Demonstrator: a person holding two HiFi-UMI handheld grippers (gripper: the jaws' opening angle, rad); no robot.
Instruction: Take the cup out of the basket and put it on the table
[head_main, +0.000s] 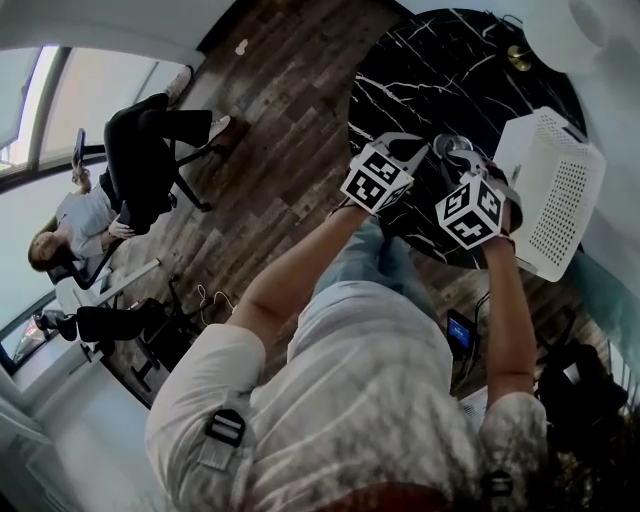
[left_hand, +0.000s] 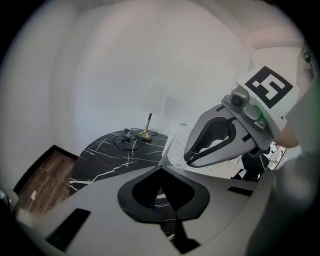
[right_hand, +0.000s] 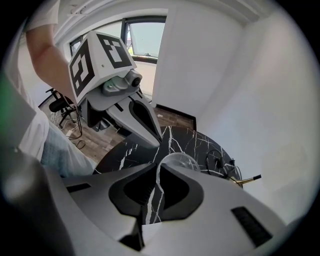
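A clear plastic cup (right_hand: 179, 161) sits right at the tips of my right gripper (right_hand: 156, 170), whose jaws leave only a thin slit with the cup's wall in it. In the head view the cup (head_main: 452, 150) hangs over the near edge of the black marble table (head_main: 430, 60), left of the white perforated basket (head_main: 550, 190). My left gripper (head_main: 415, 145) is just left of the right gripper (head_main: 458, 152), almost touching it. The left gripper (left_hand: 161, 172) is shut with nothing in it. From there the right gripper (left_hand: 187, 159) crosses in front of the basket (left_hand: 215, 170).
A brass stand (left_hand: 146, 134) and black cables (left_hand: 125, 142) lie at the table's far side. The basket stands at the table's right edge. Wooden floor (head_main: 290, 90) lies to the left, where a person sits on an office chair (head_main: 130, 180).
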